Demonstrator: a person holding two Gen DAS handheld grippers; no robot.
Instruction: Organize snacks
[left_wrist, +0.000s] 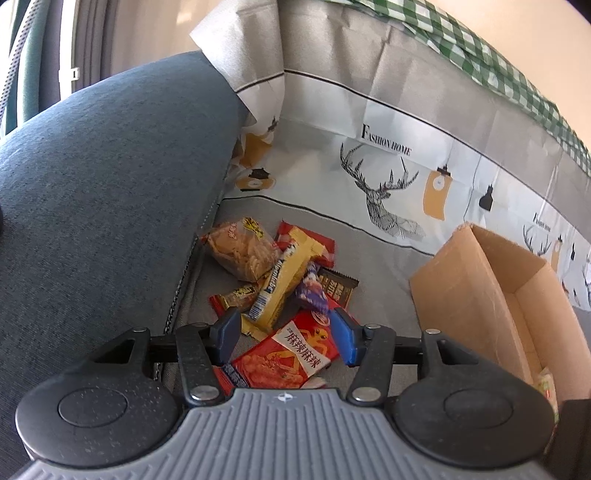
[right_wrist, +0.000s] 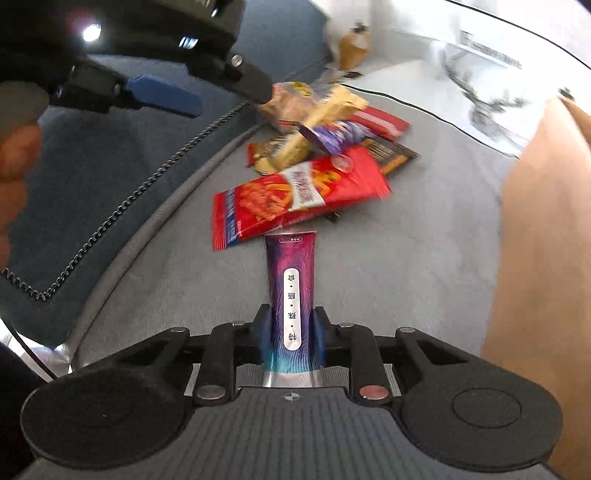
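Right gripper (right_wrist: 291, 332) is clamped on a slim purple-pink snack stick (right_wrist: 293, 291); the blue pads press its lower half from both sides, w/ the stick running straight out along the fingers, its far end just short of the big red snack bag (right_wrist: 295, 195). Silver crimped end of the stick sits back near the gripper body.

Left gripper (left_wrist: 286, 332) is released, jaws about half apart w/ nothing pinched. It hovers over the near end of the snack pile: the red bag (left_wrist: 284, 354) lies under and between its blue fingers (left_wrist: 229, 332), not squeezed.

Rest of pile sits on the grey sofa seat (left_wrist: 376, 291) by the blue cushion (left_wrist: 103, 177): clear bag of crackers (left_wrist: 240, 251), long yellow biscuit pack (left_wrist: 284, 284), small purple pack (left_wrist: 312, 291), dark brown pack (left_wrist: 338, 288), more red wrappers beneath.

Cardboard box (left_wrist: 480, 295) stands open on the seat, right of the pile, apart from it. In the right wrist view the left gripper (right_wrist: 162, 94) shows top left, above the cushion (right_wrist: 110, 177).
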